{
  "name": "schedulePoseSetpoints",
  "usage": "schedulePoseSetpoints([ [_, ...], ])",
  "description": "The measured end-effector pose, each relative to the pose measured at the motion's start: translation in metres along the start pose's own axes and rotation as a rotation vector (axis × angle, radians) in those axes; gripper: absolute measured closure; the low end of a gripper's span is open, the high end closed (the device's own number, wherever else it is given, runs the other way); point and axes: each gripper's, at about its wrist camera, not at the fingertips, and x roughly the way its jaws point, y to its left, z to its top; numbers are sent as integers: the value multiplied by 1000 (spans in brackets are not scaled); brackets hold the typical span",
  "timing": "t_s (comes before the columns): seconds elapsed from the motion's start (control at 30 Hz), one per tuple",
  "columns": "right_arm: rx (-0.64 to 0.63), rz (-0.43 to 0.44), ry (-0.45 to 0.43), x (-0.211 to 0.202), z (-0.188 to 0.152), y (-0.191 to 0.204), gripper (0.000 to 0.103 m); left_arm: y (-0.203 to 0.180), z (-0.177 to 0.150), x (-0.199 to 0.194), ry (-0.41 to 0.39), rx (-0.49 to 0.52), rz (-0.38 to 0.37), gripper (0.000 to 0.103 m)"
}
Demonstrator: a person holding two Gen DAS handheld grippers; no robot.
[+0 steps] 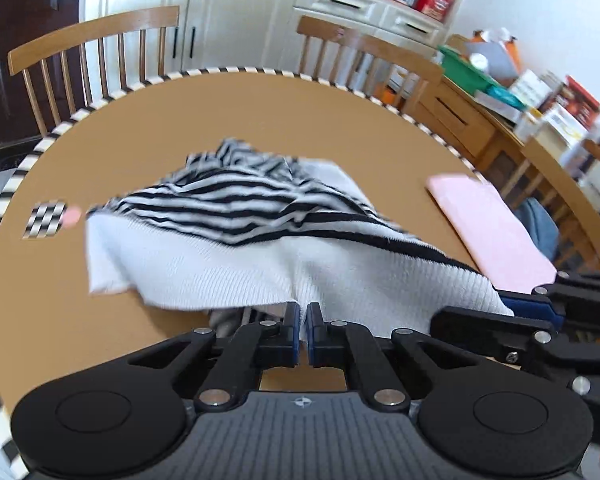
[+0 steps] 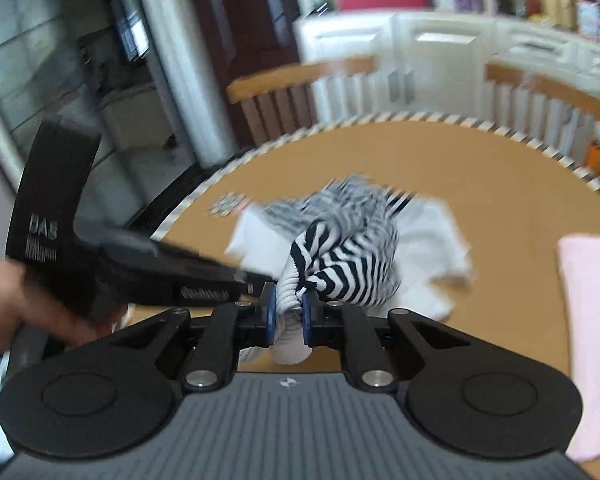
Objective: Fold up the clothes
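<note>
striped garment (image 1: 236, 208) clamped in both closed hand-held grippers, left (image 1: 303, 320) and right (image 2: 289, 312)

The garment (image 1: 236, 240) is a knitted top, black-and-white striped over most of its body with a plain white ribbed band along its hem, and it lies rumpled near the middle of the counter (image 1: 100, 140). Its near hem is lifted off the counter while the far striped part is heaped in loose folds, with one white corner spread flat toward the left edge. A folded pink cloth (image 1: 488, 228) lies flat near the counter's right edge, just beside the garment.
</note>
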Motion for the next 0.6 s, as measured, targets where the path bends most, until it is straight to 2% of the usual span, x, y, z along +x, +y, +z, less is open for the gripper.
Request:
schedulePoseSetpoints([
  [0.17, -43, 69, 200, -10, -53, 25, 90, 23, -61, -22, 102, -31, -11, 98],
  [0.23, -10, 74, 258, -10, -73, 30, 91, 31, -80, -27, 134, -43, 0, 99],
  [0.3, 29, 68, 276, -13, -78, 30, 90, 38, -89, -33, 139, -43, 10, 98],
  [0.37, 68, 63, 295, -16, -82, 31, 88, 44, -90, -39, 127, -37, 18, 98],
  [0.47, 126, 54, 322, -20, -89, 33, 71, 50, -76, -41, 89, 0, 30, 95],
  [0.5, 149, 37, 303, -23, -86, 28, 60, 51, -70, -42, 77, 14, 32, 89],
  [0.6, 188, -33, 239, -34, -77, 13, 60, 50, -42, -43, 6, 96, 22, 71],
])
